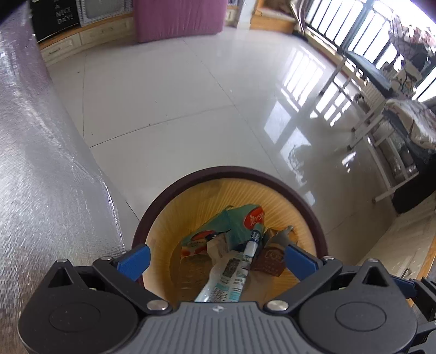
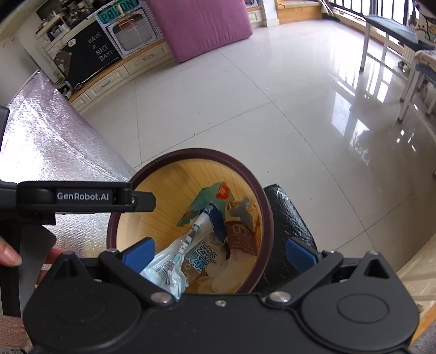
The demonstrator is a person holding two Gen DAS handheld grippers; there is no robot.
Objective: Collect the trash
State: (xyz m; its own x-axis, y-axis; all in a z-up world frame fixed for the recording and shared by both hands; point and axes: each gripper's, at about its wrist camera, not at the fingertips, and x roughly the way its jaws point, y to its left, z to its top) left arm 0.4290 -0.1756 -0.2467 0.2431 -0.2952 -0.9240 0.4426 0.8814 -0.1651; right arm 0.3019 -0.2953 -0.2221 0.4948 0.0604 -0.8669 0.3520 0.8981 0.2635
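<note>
We hold both grippers above the trash bin [image 1: 272,185], pointing steeply down into it. The left gripper [image 1: 218,258] has its jaws spread wide with nothing pinched between them. The right gripper [image 2: 218,253] is likewise spread wide and pinches nothing; a pale wrapper [image 2: 169,269] lies just beside its left pad, and we cannot tell whether the two touch.

The trash is inside the bin: a green packet [image 1: 239,220], a long white wrapper with blue print [image 1: 231,275], and a brown packet [image 2: 241,237], piled loosely against the yellow inner wall [image 2: 163,185].

We judge the drop-off step to be complete, with both loads resting in the bin. The next move calls for lifting both grippers clear of the dark rim and turning to look for any remaining trash; none shows on the tiled floor [image 1: 169,109] in either view.

Edges to observe: the rim encircles both sets of fingers closely. The silver-covered surface [image 1: 41,163] stands just left of the bin, and a black rounded object [image 2: 288,217] touches its right side. The two grippers sit close together. Ahead, the floor is open as far as the pink cushion [image 2: 201,24] and the white-legged furniture [image 1: 381,141].
</note>
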